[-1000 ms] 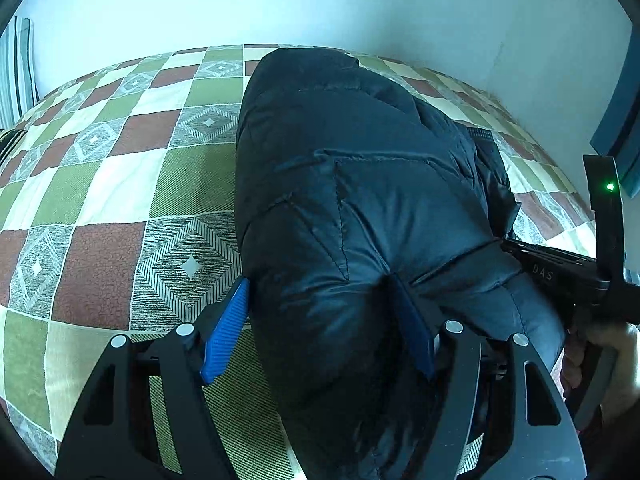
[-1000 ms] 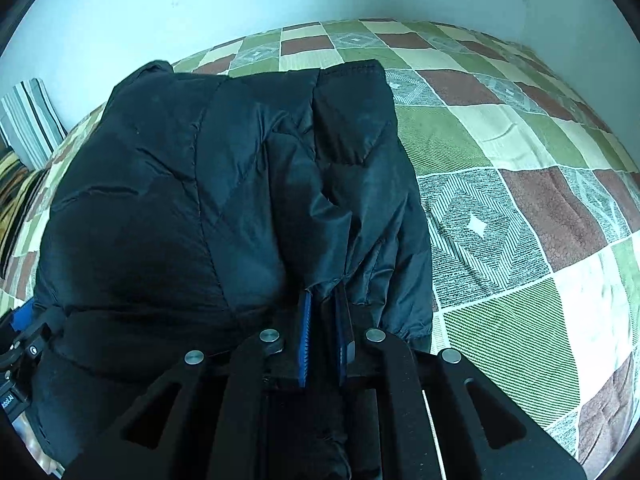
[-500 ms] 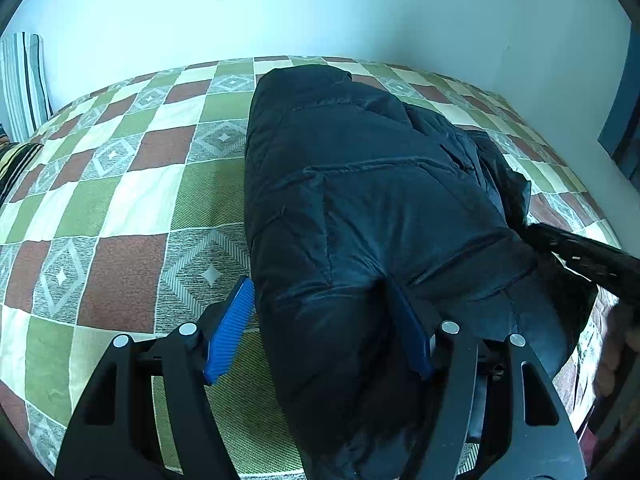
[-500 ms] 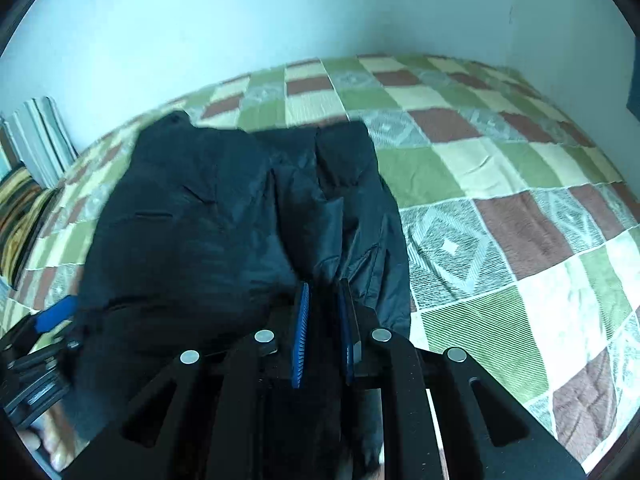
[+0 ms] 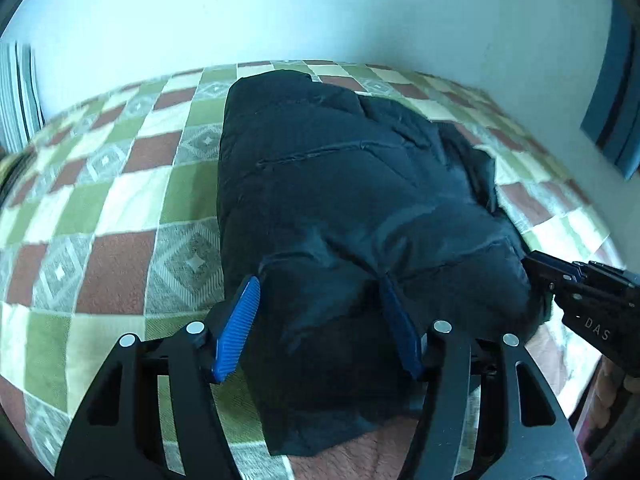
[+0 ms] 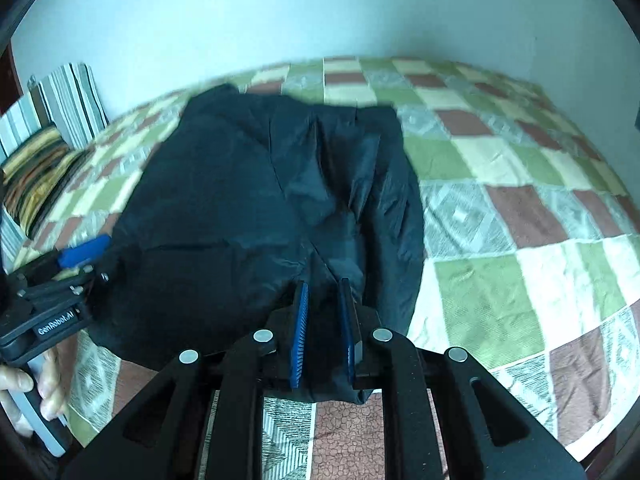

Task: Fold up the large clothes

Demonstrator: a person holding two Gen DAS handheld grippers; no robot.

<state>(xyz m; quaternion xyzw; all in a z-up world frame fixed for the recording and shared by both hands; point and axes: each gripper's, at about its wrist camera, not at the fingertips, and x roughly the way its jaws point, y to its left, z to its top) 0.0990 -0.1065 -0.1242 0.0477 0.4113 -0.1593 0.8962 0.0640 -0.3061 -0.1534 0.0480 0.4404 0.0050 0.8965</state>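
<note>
On the checkered bed (image 6: pixel 500 208), the black puffer jacket (image 5: pixel 352 208) has its near hem rising; right tongs (image 6: pixel 324 336) stay clenched on it, left tongs (image 5: pixel 320 328) spread wide around it, so folding begins.

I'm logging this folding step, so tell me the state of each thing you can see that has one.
Black puffer jacket: folded into a bundle on the bed, near edge gripped.
Left tongs: wide apart, straddling the jacket's bulk.
Right tongs: pinched on the jacket's edge.
Checked bedspread: spread flat.
Striped pillow: propped against the wall.
</note>
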